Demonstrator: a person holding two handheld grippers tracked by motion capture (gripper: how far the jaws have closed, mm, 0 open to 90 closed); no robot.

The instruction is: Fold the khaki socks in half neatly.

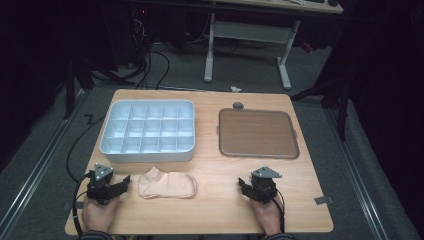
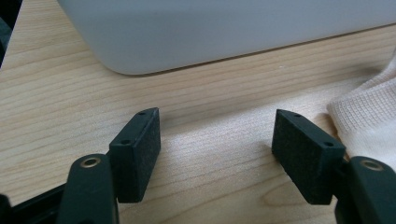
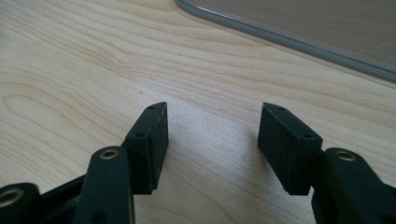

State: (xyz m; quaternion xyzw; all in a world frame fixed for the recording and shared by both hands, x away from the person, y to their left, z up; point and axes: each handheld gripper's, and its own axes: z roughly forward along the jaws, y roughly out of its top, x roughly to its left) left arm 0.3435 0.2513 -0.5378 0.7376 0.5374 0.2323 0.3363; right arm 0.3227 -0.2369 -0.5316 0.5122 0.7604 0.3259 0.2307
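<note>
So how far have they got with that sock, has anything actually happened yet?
Nothing looks done yet: the sock lies flat on the table, and every compartment of the white divided box is bare. In hand: nothing, since the left gripper rests open just beside the sock and the right gripper open, apart from it. Picking up and handling the sock all remains.

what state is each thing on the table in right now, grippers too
left gripper: open, nothing between its fingers, low over the table
right gripper: open, empty, low over the table
sock: lying flat and crumpled, untouched, just right of the left gripper
divided bin: upright, compartments look empty
brown tray: flat on the table, empty
</note>
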